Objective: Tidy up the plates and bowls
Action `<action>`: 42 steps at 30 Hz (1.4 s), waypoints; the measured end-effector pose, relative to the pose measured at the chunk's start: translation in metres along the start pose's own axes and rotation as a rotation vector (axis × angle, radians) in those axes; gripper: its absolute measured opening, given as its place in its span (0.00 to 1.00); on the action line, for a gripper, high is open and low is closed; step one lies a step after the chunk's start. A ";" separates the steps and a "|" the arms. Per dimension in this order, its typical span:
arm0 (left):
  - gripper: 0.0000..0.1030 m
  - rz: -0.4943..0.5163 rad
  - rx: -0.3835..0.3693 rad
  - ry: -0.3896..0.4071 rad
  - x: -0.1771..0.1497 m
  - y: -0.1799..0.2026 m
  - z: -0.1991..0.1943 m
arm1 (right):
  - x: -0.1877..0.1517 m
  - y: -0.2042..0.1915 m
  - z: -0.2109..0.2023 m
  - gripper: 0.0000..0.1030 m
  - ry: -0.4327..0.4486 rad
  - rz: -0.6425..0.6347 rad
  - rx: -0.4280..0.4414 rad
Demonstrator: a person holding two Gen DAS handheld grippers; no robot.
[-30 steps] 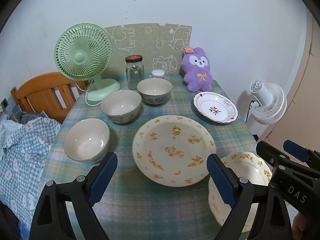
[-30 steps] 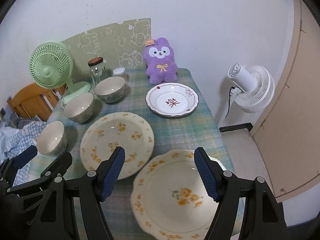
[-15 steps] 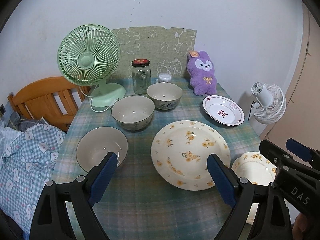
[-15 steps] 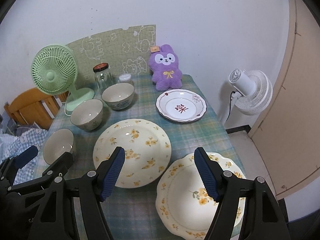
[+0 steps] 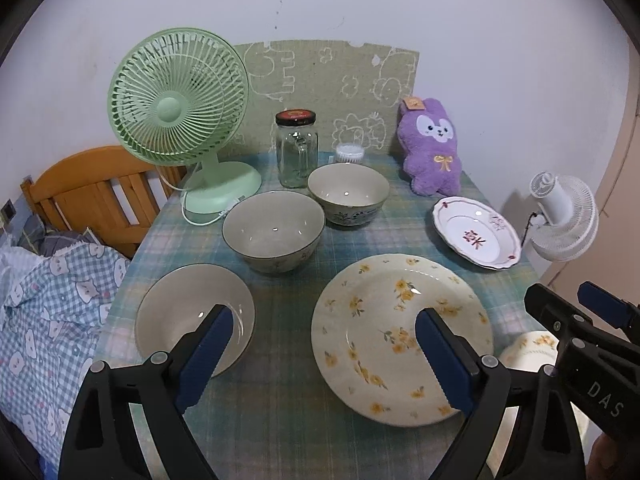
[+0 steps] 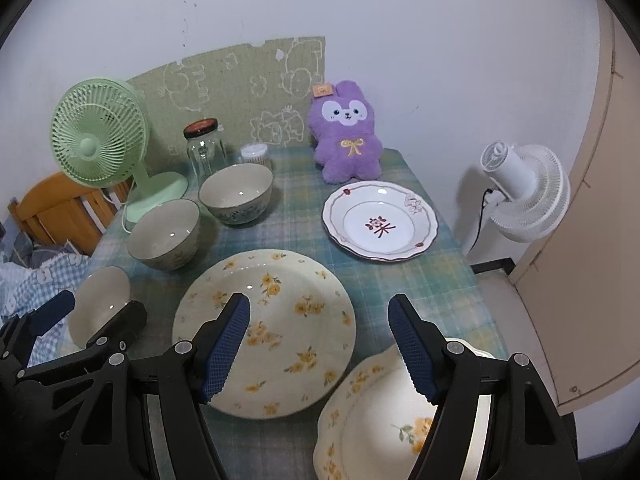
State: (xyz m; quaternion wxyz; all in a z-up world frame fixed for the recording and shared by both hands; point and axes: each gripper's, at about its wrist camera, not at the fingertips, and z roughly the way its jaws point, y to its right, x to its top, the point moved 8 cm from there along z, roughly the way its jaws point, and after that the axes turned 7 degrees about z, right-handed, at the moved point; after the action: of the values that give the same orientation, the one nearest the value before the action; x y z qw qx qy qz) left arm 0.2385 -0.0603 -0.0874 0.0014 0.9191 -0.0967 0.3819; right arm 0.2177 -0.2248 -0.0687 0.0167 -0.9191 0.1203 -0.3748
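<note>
Left wrist: green fan (image 5: pixel 178 98), jar (image 5: pixel 296 148), plush (image 5: pixel 431 146)

Table (image 5: pixel 280 420): near edge bare cloth, open to approach. Centre: large floral plate (image 5: pixel 400 332). Left side: three bowls in a diagonal row, near bowl (image 5: pixel 192 316), middle bowl (image 5: pixel 273 236), far bowl (image 5: pixel 348 194), narrow gaps between. Right: white red-marked plate (image 5: pixel 476 236); scalloped floral plate (image 6: pixel 384 420) at near right corner. Back edge blocked by green fan (image 5: pixel 180 116), glass jar (image 5: pixel 296 152), purple plush rabbit (image 5: pixel 432 152).

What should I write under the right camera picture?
Open right claw above two yellow-flower plates on a checked table.
</note>
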 end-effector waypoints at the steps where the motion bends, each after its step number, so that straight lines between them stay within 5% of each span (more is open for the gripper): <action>1: 0.91 -0.004 0.004 -0.004 0.000 0.000 0.004 | 0.000 0.000 0.005 0.73 -0.006 0.004 0.004; 24: 0.89 -0.044 0.006 -0.125 -0.022 0.021 0.095 | -0.008 0.021 0.109 0.73 -0.115 -0.015 0.013; 33: 0.73 -0.055 0.001 -0.136 -0.023 0.029 0.107 | -0.014 0.019 0.134 0.72 -0.160 -0.030 0.037; 42: 0.64 -0.031 0.022 -0.134 -0.021 0.030 0.114 | -0.020 0.016 0.151 0.57 -0.208 -0.047 0.059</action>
State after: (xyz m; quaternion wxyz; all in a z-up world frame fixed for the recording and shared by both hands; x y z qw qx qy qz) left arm 0.2988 -0.0948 -0.1852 -0.0091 0.9440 -0.0782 0.3204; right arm 0.3053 -0.2446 -0.1933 0.0475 -0.9547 0.0854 -0.2812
